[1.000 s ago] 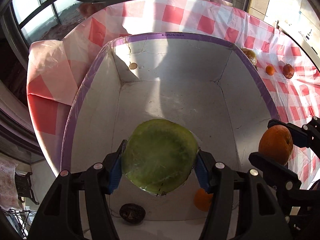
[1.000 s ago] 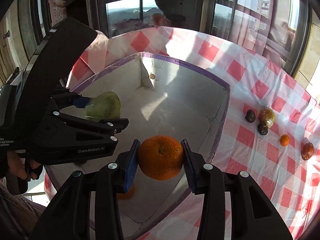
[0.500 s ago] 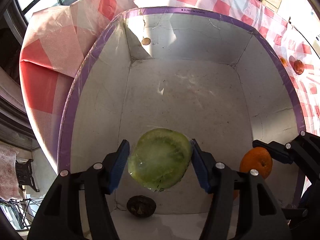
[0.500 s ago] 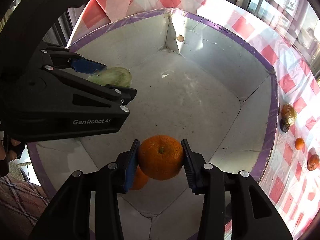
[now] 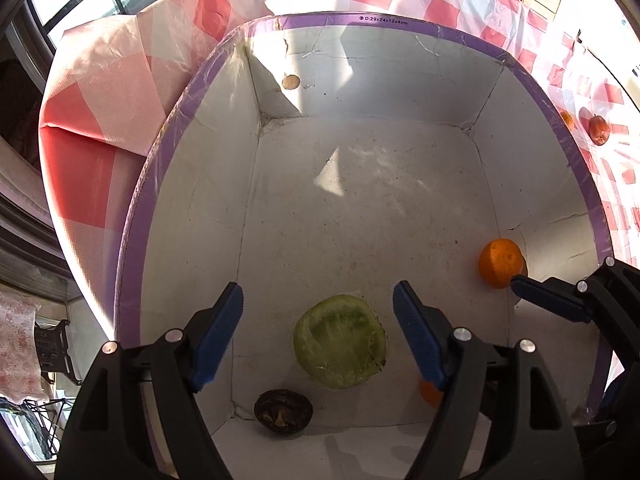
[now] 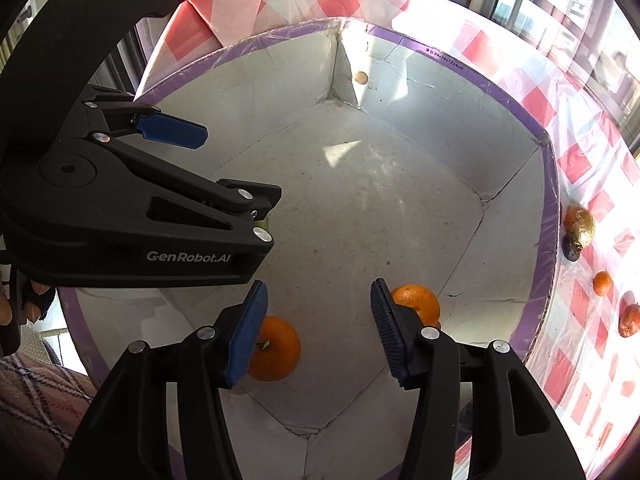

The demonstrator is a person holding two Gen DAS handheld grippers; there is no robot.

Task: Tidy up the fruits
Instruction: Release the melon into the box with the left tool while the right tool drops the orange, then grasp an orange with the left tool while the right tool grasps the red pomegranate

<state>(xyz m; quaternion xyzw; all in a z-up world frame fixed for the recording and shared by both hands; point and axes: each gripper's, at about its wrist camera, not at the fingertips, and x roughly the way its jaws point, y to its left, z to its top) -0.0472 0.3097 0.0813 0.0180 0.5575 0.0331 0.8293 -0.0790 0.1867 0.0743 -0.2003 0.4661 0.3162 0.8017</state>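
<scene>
Both fruits look freshly dropped into the white cardboard box with the purple taped rim [image 5: 560, 128], so the step in hand is the release, and I'd judge the next move to be lifting both tools clear of the box and reaching for the fruit left outside it. Starting at the box's left side, the left gripper [image 5: 318, 330] has just been opening its jaws; they stand wide, and the pale green, plastic-wrapped round fruit [image 5: 340, 346] lies on the box floor between them, touched by neither blue pad. Just nearer the box's near wall sits a dark, wrinkled round fruit [image 5: 283, 411]. Towards the box's right side, the right gripper [image 6: 319, 330] has also just been opening; its jaws stand moderately apart with nothing between them, one orange mandarin [image 6: 276, 349] resting on the floor behind the left pad and a second orange mandarin [image 6: 416, 304] behind the right one, near the box's right wall. Right of the box, on the red-and-white checked counter [image 6: 592, 360], several small fruits [image 6: 602, 283] wait, and clearing the rim without knocking it is the care needed.
</scene>
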